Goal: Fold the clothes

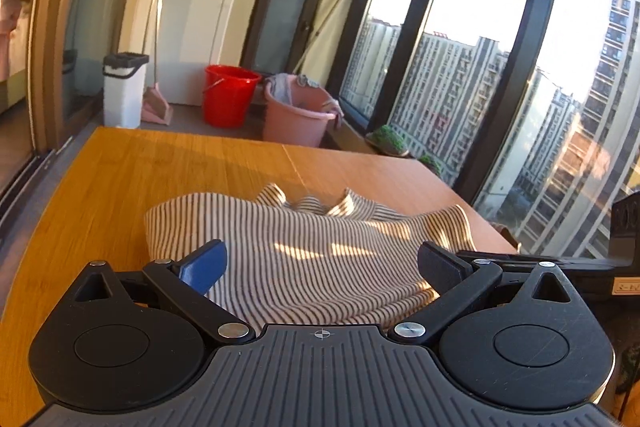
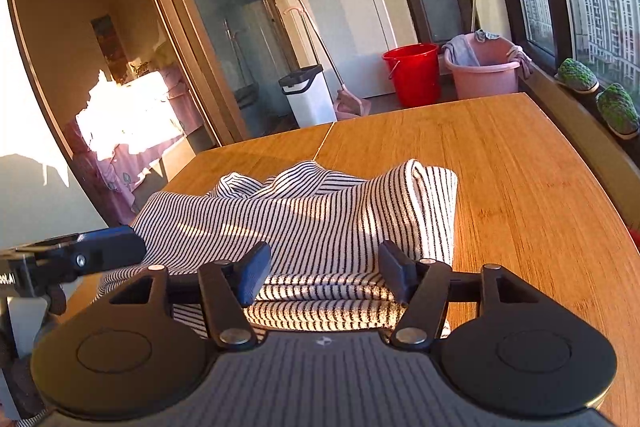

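Note:
A black-and-white striped garment lies partly folded and bunched on the wooden table. My left gripper hovers over its near edge, fingers spread wide, nothing pinched between them. In the right wrist view the same garment shows a folded layer along its right side and loose folds at the back. My right gripper stands open at the near edge, with the cloth lying under and between its blue pads without being pressed. The left gripper's finger shows at the left beside the cloth.
Beyond the table stand a red bucket, a pink basin with cloths, a white bin and a pink dustpan. Tall windows run along the right side. Green potted plants sit on the sill.

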`<state>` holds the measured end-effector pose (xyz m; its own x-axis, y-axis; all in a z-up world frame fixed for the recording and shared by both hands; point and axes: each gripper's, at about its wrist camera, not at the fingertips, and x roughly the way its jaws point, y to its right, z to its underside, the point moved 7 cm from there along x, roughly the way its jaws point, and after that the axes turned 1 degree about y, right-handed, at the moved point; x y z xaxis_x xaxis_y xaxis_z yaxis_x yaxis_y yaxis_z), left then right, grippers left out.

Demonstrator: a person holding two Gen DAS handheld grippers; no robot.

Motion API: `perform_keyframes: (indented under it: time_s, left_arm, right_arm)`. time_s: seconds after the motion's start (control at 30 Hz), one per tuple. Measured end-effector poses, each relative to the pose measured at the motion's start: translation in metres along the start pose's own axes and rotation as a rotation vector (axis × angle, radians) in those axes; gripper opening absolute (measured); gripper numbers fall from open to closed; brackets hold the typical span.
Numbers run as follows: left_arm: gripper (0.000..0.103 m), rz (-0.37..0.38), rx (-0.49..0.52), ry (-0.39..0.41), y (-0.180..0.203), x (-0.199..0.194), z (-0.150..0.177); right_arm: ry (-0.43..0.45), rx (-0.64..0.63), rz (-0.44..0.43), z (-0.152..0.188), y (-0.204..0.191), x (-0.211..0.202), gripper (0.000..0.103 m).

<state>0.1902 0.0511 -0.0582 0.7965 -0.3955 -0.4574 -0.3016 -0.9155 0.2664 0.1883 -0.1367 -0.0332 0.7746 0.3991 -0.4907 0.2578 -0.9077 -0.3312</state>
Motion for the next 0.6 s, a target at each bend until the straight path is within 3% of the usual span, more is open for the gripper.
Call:
perform_keyframes:
  time_s: [0.07, 0.33, 0.47, 0.53, 0.6]
  left_arm:
    - [0.103, 0.002, -0.016, -0.043, -0.008, 0.011, 0.008]
    - [0.103, 0.003, 0.009, -0.032, -0.009, 0.012, 0.014]
    - [0.103, -0.004, 0.016, -0.03, -0.009, 0.011, 0.015]
    - [0.103, -0.008, 0.019, -0.028, -0.009, 0.011, 0.015]
    - [0.103, -0.007, 0.016, -0.025, -0.009, 0.01, 0.015]
  right_arm:
    - [0.0, -0.001, -0.003, 0.0, 0.0, 0.0, 0.063]
    - [0.001, -0.011, 0.005, -0.001, -0.004, -0.002, 0.066]
    - [0.053, -0.055, -0.004, -0.017, -0.018, -0.006, 0.081]
    - [0.084, -0.064, 0.027, -0.027, -0.018, -0.003, 0.088]
    - [0.06, -0.009, 0.063, -0.027, -0.005, 0.009, 0.098]
